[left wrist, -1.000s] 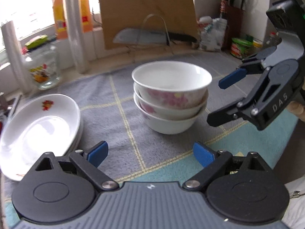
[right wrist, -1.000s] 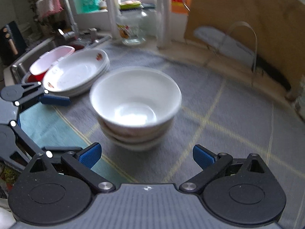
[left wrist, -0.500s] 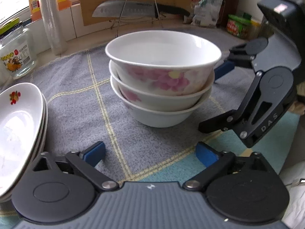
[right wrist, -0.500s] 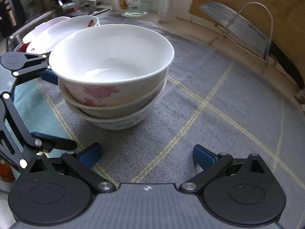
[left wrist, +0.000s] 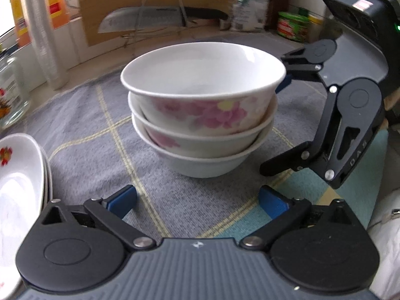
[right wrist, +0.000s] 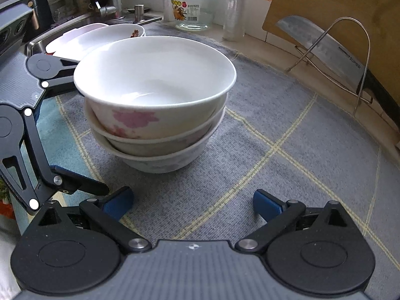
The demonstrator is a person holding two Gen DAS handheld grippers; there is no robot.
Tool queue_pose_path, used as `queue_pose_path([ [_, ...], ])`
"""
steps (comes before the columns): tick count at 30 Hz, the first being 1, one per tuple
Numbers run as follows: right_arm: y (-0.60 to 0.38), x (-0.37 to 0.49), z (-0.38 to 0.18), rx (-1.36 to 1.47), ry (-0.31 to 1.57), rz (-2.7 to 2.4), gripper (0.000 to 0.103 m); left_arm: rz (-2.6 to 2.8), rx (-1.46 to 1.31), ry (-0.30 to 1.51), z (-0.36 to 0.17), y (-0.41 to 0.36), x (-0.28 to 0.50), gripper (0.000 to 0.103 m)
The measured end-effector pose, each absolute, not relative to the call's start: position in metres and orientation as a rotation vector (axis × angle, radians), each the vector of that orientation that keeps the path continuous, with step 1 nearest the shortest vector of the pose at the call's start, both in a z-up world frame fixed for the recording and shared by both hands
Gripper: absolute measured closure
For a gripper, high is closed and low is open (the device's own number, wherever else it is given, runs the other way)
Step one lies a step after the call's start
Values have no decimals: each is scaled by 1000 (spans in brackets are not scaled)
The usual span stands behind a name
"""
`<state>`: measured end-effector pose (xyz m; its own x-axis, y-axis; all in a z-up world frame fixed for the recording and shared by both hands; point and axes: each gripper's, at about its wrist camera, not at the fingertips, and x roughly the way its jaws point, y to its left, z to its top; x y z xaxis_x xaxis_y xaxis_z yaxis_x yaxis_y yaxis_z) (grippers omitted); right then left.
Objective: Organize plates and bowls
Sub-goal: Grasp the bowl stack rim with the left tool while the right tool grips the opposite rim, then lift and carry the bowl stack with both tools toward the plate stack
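- Three bowls [left wrist: 202, 115] sit stacked on the grey mat [left wrist: 82, 150], at 12 o'clock from both grippers.
- The plates [left wrist: 22, 187] at 9 o'clock are cut off by the edge of the left view.
- Only the right view shows the sink [right wrist: 82, 22] and the whole jar [right wrist: 193, 7].
- The left gripper [left wrist: 197, 200] has just been opening; it is wide open and holds nothing.
- The right gripper [right wrist: 192, 202] is wide open too, holding nothing.
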<state>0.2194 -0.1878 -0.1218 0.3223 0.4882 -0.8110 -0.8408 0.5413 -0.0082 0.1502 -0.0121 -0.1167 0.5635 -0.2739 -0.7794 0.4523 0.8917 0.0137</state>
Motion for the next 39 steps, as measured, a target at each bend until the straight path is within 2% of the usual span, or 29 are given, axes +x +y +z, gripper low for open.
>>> queue_pose_path([
  [11, -178, 227, -112, -506, 828, 979, 1, -653, 330, 831, -99, -3, 177, 4],
  [13, -175, 230, -109, -508, 825, 1001, 5, -680, 337, 828, -97, -2, 182, 11],
  [17, -169, 229, -106, -537, 823, 1073, 22, -733, 361, 835, -98, -1, 187, 15],
  [19, -167, 227, -103, -554, 822, 1099, 27, -760, 357, 838, -97, 1, 188, 20],
  [21, -166, 226, -102, -555, 832, 1120, 33, -773, 359, 842, -97, 2, 190, 20],
  [28, -165, 225, -96, -568, 841, 1136, 32, -793, 381, 845, -96, 3, 191, 21],
  [33, -165, 227, -90, -584, 825, 1139, 25, -803, 404, 836, -91, 5, 189, 20],
  [39, -160, 230, -93, -581, 823, 1161, 23, -822, 413, 841, -89, 4, 191, 20],
])
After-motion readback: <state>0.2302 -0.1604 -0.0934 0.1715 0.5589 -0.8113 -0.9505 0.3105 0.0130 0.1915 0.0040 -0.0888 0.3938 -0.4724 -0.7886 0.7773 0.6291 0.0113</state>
